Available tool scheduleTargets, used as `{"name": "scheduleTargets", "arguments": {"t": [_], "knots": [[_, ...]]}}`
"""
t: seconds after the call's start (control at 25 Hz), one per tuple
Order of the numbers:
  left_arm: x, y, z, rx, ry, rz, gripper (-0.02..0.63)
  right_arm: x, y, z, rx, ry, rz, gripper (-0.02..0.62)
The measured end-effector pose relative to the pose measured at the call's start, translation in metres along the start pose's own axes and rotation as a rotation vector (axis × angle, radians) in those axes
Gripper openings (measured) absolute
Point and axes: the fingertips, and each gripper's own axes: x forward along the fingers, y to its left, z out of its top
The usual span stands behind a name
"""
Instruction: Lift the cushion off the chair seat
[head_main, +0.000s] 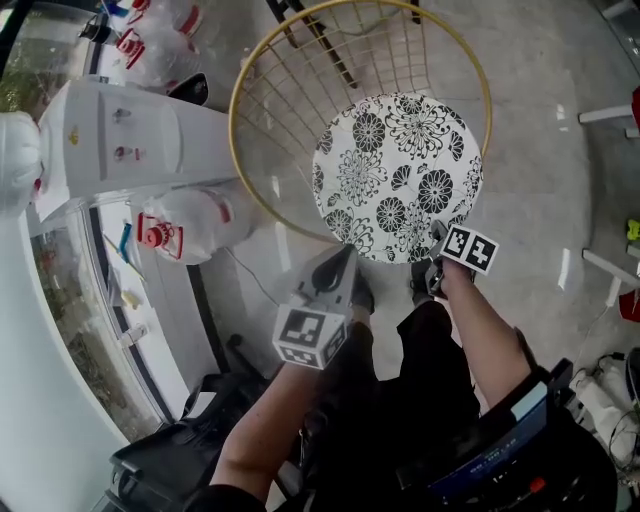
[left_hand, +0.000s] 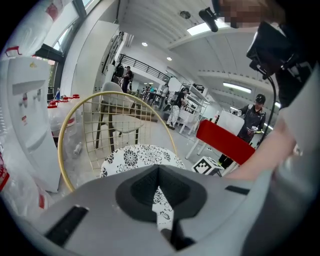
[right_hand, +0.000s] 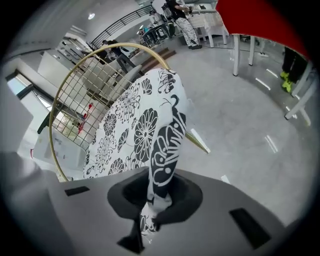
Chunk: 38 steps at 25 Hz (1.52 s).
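A round black-and-white floral cushion (head_main: 400, 175) lies on the seat of a gold wire chair (head_main: 240, 110). My left gripper (head_main: 345, 262) meets the cushion's near-left edge. In the left gripper view its jaws stand almost together, with a thin strip of the cushion (left_hand: 135, 157) pinched between them at the left gripper (left_hand: 161, 202). My right gripper (head_main: 437, 245) is at the near-right edge. It is shut on a fold of the cushion (right_hand: 145, 130), which rises bunched out of the right gripper (right_hand: 149, 202). The wire back (right_hand: 75, 85) curves behind.
A white water dispenser (head_main: 120, 140) and big water bottles (head_main: 175, 235) stand to the chair's left. A red-topped piece of furniture (left_hand: 225, 142) and several people are farther off in the hall. The holder's dark legs (head_main: 420, 350) are close to the chair's front.
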Motion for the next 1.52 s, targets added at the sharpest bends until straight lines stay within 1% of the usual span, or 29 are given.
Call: {"name": "scheduleTargets", "arguments": {"t": [0.2, 0.36, 0.6, 0.8, 0.96, 1.2, 1.32, 1.52], "knots": [[-0.017, -0.017, 0.023, 0.002, -0.031, -0.011, 0.006, -0.033, 0.009, 0.003, -0.046, -0.005, 0.005, 0.029], [-0.028, -0.027, 0.044, 0.022, -0.058, -0.023, 0.006, -0.062, 0.028, 0.018, -0.114, -0.051, 0.020, 0.029], [-0.049, -0.042, 0.075, 0.030, -0.095, -0.031, 0.006, -0.106, 0.065, 0.033, -0.265, -0.089, 0.051, 0.028], [-0.068, -0.051, 0.101, 0.037, -0.133, -0.035, 0.006, -0.143, 0.098, 0.053, -0.426, -0.157, 0.065, 0.028], [-0.083, -0.058, 0.119, 0.041, -0.159, -0.041, 0.006, -0.173, 0.121, 0.066, -0.491, -0.193, 0.090, 0.028], [-0.104, -0.066, 0.145, 0.048, -0.191, -0.045, 0.006, -0.219, 0.148, 0.082, -0.630, -0.227, 0.069, 0.028], [-0.119, -0.074, 0.159, 0.056, -0.219, -0.052, 0.006, -0.245, 0.156, 0.088, -0.664, -0.248, 0.065, 0.028], [-0.137, -0.082, 0.184, 0.060, -0.274, -0.041, 0.006, -0.282, 0.168, 0.101, -0.731, -0.282, 0.064, 0.028]]}}
